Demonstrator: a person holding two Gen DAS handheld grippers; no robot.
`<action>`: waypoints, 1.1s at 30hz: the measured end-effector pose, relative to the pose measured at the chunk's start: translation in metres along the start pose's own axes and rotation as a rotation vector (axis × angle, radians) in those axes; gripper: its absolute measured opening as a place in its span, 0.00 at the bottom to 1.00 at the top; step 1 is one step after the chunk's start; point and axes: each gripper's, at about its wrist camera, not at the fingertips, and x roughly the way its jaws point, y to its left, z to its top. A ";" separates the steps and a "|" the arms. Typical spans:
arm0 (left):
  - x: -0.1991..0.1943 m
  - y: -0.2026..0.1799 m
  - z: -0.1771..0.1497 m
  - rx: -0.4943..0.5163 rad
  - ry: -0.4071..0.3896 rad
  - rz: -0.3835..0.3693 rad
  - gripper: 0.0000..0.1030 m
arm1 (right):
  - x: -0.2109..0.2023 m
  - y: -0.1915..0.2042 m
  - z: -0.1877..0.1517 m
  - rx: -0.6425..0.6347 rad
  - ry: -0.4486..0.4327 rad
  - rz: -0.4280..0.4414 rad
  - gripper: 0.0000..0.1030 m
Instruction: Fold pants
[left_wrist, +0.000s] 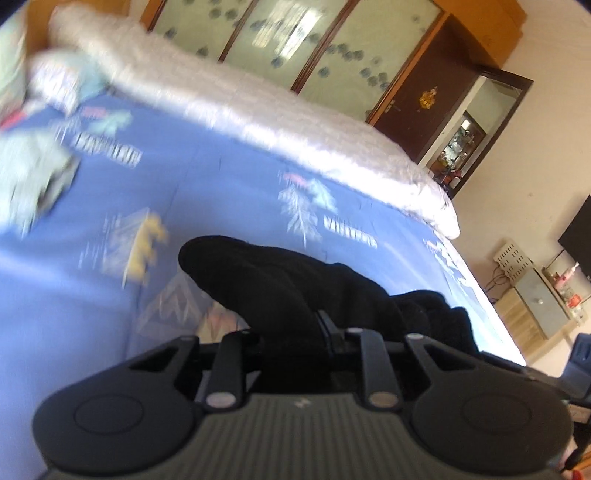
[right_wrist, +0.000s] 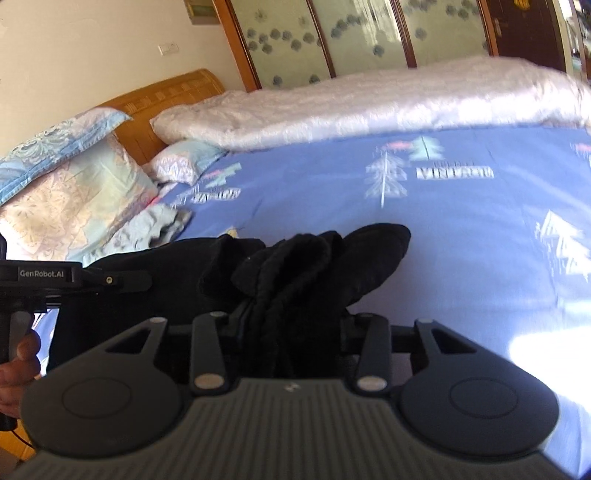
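Gripping bunched black cloth, the left gripper (left_wrist: 291, 332) and the right gripper (right_wrist: 291, 325) each stand closed on the pants (right_wrist: 295, 266), which hang between them above the blue bedsheet (right_wrist: 461, 236). The cloth runs sideways from claw to claw, the left tool just beside the right, so I judge both must spread apart to lay it flat

Both tongs, L (left_wrist: 291, 328) & R (right_wrist: 291, 325), clamped tight on black pants (right_wrist: 303, 266).
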 end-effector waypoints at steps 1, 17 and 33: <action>0.008 -0.002 0.013 0.016 -0.013 -0.001 0.19 | 0.006 -0.003 0.010 -0.008 -0.020 -0.008 0.43; 0.252 0.050 0.091 -0.035 0.019 0.289 0.22 | 0.220 -0.080 0.072 -0.012 0.035 -0.182 0.50; 0.063 0.004 -0.014 -0.028 0.033 0.388 0.47 | 0.030 -0.056 -0.009 0.210 0.084 -0.172 0.71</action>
